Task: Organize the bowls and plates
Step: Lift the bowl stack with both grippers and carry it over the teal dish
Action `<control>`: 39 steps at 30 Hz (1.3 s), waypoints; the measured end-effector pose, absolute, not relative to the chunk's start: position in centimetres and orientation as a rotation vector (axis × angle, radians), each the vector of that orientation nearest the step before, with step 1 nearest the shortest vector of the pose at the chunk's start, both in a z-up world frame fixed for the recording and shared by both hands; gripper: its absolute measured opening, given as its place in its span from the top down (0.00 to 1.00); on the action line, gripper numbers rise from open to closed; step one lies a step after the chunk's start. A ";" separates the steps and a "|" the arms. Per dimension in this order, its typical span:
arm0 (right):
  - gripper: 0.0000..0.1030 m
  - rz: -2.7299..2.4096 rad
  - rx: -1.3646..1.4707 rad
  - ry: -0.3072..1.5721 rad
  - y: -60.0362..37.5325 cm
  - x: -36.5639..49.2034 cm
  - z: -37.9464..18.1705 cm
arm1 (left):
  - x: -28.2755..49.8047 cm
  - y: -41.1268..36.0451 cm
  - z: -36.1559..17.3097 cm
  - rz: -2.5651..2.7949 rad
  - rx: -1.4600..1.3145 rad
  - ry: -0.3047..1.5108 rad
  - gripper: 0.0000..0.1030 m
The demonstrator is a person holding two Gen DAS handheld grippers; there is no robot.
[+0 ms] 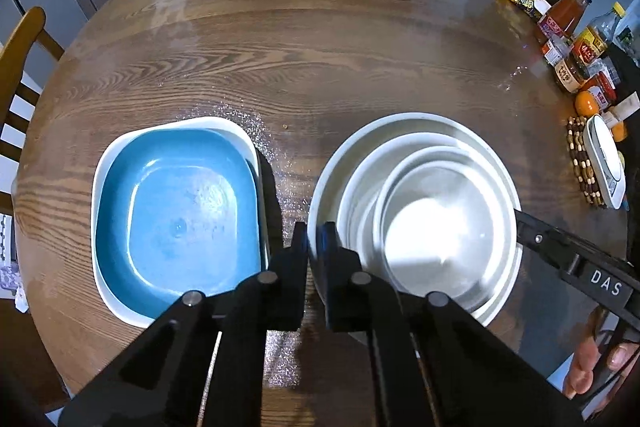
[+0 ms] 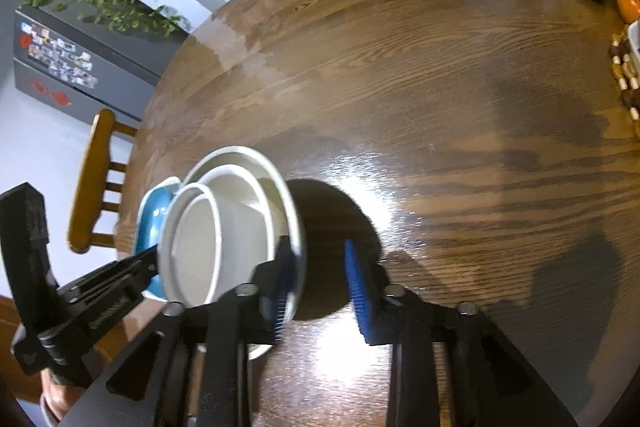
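At the near edge of the worktop [image 1: 320, 47], left fingers [image 1: 298, 247] clamped on the left rim of the large white bowl [image 1: 332, 163], one finger outside the wall and the other inside. Across the same bowl, at its right rim, right fingers [image 2: 358, 291] standing apart, blue-padded: one pad over the rim on the inner side, the other clear of the wall on the outer side, with a gap of bare wood and shadow between.

Nested inside the large white bowl, a middle white bowl [image 1: 360, 187], and within that a small white bowl [image 1: 440, 227], both pushed toward the right side. Just beside the stack on the left, not touching it, a blue square dish [image 1: 180, 207] seated in a white square dish [image 1: 100, 187], also close to the near edge.

Farther out, open wood grain through the middle of the worktop, with a glint of light on it. Along the right edge, a cluster of jars and bottles [image 1: 568, 39], an orange [image 1: 585, 103], a beaded trivet [image 1: 582, 163] and a white kitchen scale [image 1: 604, 159] lying partly on it. Beyond the left and far edges, wooden chairs [image 1: 20, 43]; behind them a grey fridge [image 2: 60, 67] dotted with magnets and topped with trailing green leaves. Bottom right in the left wrist view, a person's hand [image 1: 592, 367] behind the right tool.
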State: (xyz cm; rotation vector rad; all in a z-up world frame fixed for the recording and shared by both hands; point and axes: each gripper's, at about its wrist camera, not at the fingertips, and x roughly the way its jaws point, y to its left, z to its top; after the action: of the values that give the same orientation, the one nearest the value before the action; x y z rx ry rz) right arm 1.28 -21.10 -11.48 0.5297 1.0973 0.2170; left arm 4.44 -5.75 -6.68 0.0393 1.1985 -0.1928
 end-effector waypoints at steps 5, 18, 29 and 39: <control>0.90 0.231 0.492 1.092 -20.3 1.5 -11.0 | 4.3 -5.7 -6.7 -0.193 0.033 1.187 0.98; 0.90 0.197 0.445 1.093 -19.3 1.2 -10.4 | 3.8 -5.3 -6.7 -0.190 0.029 1.166 0.98; 0.90 0.193 0.427 1.075 -19.2 0.8 -9.7 | 3.4 -5.4 -5.6 -0.188 0.041 1.123 0.98; 0.90 0.188 0.417 1.037 -19.5 0.0 -7.9 | 2.6 -5.5 -4.2 -0.202 0.043 1.082 0.98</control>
State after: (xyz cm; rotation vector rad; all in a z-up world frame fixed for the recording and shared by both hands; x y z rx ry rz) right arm -0.01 -19.54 -7.94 0.4172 1.0366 0.1875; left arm 2.65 -5.47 -4.18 0.0428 1.0824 -0.2015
